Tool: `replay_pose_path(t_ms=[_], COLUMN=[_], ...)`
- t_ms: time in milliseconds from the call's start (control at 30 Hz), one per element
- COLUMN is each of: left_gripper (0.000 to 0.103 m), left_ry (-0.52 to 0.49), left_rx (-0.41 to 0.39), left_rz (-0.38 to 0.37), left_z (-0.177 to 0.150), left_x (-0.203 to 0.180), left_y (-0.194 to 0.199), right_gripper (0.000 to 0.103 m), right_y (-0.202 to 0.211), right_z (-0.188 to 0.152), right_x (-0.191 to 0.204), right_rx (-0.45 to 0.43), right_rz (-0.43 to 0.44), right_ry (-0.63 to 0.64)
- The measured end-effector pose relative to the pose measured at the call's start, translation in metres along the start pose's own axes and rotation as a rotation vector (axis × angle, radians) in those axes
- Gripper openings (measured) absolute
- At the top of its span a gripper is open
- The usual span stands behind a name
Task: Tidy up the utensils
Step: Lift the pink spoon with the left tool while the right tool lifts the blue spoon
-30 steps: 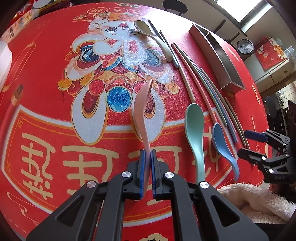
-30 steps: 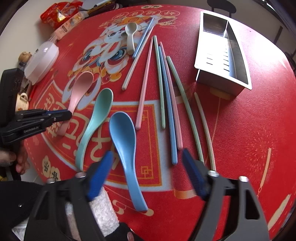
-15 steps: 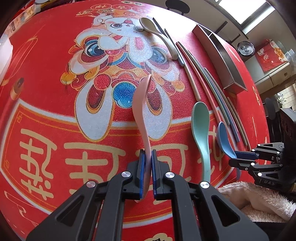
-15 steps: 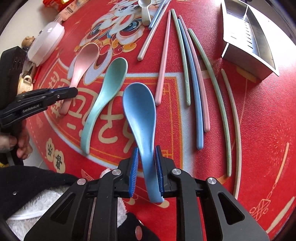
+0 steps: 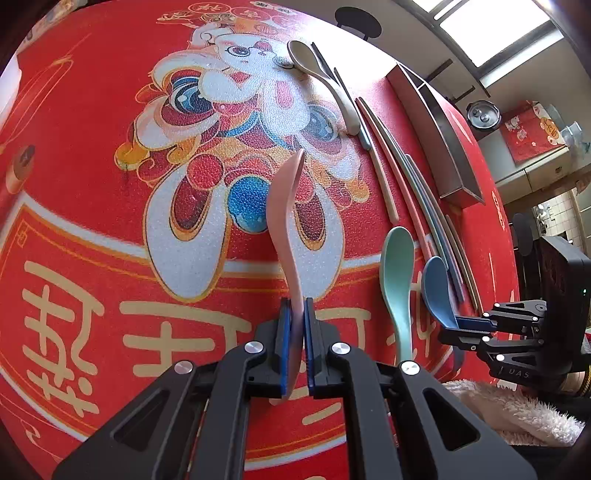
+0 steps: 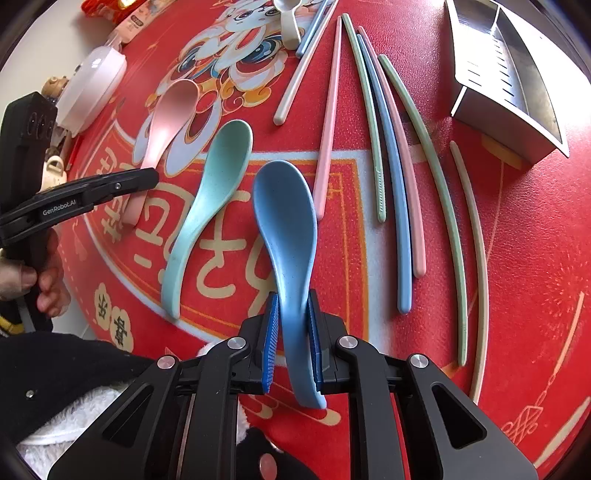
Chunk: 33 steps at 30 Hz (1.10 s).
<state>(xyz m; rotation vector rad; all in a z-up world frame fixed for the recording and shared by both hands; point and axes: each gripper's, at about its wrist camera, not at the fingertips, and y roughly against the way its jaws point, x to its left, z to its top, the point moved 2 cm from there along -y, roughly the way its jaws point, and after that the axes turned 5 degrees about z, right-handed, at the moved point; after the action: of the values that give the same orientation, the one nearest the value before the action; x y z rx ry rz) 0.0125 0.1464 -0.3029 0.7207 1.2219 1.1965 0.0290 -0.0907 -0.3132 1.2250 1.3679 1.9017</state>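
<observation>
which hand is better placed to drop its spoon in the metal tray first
Right, probably. The right gripper has just closed on the blue spoon, on the side where the metal tray sits. The left gripper, clamping the pink spoon, has the green spoon and chopsticks between.

A red mat (image 6: 524, 258) with a printed cartoon figure and gold characters is covering the table. A white rounded container (image 6: 92, 88) is lying at its far left edge, with snack packets (image 6: 125, 18) behind it and a small figurine (image 6: 55, 83) beside it. A silver pot (image 5: 483, 115) is standing in the room behind.
</observation>
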Motion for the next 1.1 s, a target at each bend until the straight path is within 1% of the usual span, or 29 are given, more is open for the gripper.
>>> replay_pose_path(t_ms=[133, 367, 633, 767, 867, 967, 1067, 1100], left_gripper=[0.008, 0.008, 0.008, 0.008, 0.007, 0.007, 0.007, 0.007], left_ry=[-0.006, -0.006, -0.014, -0.016, -0.026, -0.030, -0.047, -0.054], left_rx=[-0.011, -0.018, -0.024, -0.026, -0.027, -0.019, -0.026, -0.032], left_rz=[0.004, 0.012, 0.017, 0.023, 0.038, 0.043, 0.049, 0.052], left_z=[0.001, 0.001, 0.001, 0.001, 0.002, 0.003, 0.006, 0.007], left_x=[-0.002, -0.002, -0.003, -0.003, -0.006, -0.008, -0.011, -0.012], left_y=[0.000, 0.000, 0.000, -0.001, 0.000, 0.000, 0.003, 0.005], right_gripper=[0.015, 0.015, 0.015, 0.015, 0.015, 0.014, 0.010, 0.009], right_y=[0.002, 0.003, -0.001, -0.002, -0.003, -0.002, 0.004, 0.006], right_z=[0.001, 0.001, 0.003, 0.003, 0.003, 0.003, 0.003, 0.004], right_x=[-0.007, -0.008, 0.002, 0.008, 0.010, 0.008, 0.007, 0.006], right_rx=[-0.006, 0.003, 0.023, 0.029, 0.030, 0.022, -0.008, -0.021], right_rz=[0.027, 0.018, -0.042, -0.094, -0.098, -0.083, -0.080, -0.076], right_ry=[-0.023, -0.019, 0.024, 0.073, 0.075, 0.062, 0.054, 0.051])
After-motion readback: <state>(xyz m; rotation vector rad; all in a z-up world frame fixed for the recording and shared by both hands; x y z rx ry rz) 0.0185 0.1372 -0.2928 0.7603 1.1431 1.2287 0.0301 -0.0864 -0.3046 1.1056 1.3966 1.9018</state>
